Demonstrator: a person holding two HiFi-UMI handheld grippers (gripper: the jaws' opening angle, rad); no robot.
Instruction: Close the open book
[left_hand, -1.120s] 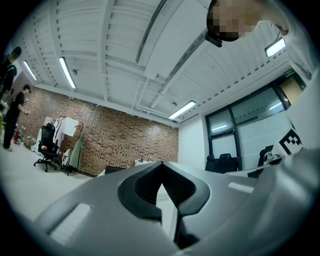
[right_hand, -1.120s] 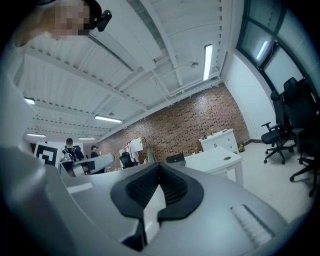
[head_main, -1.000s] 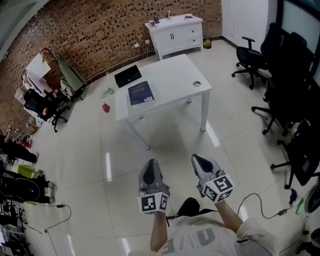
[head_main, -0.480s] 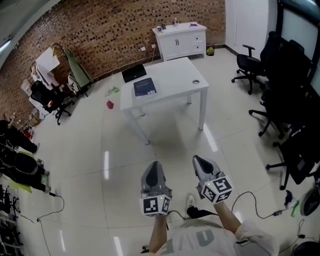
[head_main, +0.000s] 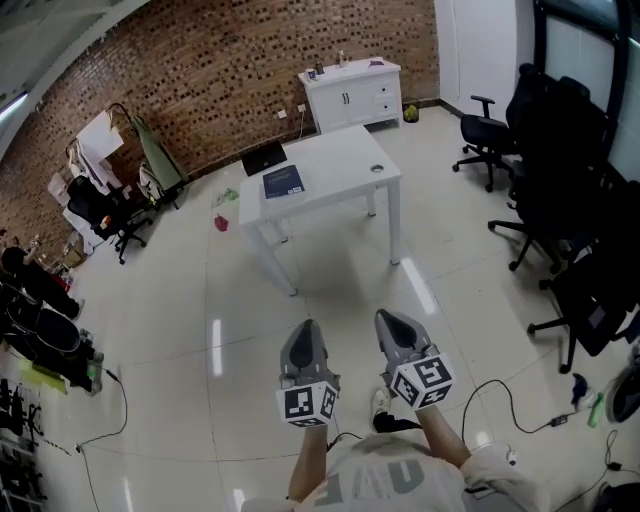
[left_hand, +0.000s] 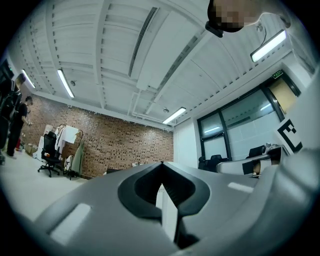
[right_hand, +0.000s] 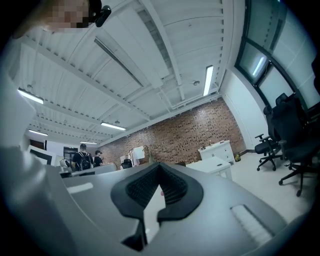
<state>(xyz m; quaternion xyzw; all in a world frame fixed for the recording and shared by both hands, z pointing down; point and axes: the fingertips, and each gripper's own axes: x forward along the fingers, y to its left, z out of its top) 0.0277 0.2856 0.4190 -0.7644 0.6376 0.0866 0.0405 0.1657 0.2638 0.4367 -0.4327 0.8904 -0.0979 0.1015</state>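
— Head view?
— Blue book (head_main: 283, 182) lies on the white table (head_main: 345, 165), well away from the left gripper (head_main: 304, 332) and right gripper (head_main: 390, 322).
— Left gripper view?
— Jaws clenched, nothing between.
— Right gripper view?
— Same: clenched, empty.

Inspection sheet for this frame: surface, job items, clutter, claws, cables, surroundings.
Surface: white rectangular table, across open floor from the person.
Job's things: blue-covered book flat on the table, cover up; looks already closed.
Clutter: black flat laptop-like slab at the table's far edge; small red item on the floor.
Grippers: left claw and right claw both shut, empty, side by side, well short of the table.
Cables: black cable looping on the floor at right; another black cable at left.
Surroundings: brick wall, white cabinet, black office chairs.
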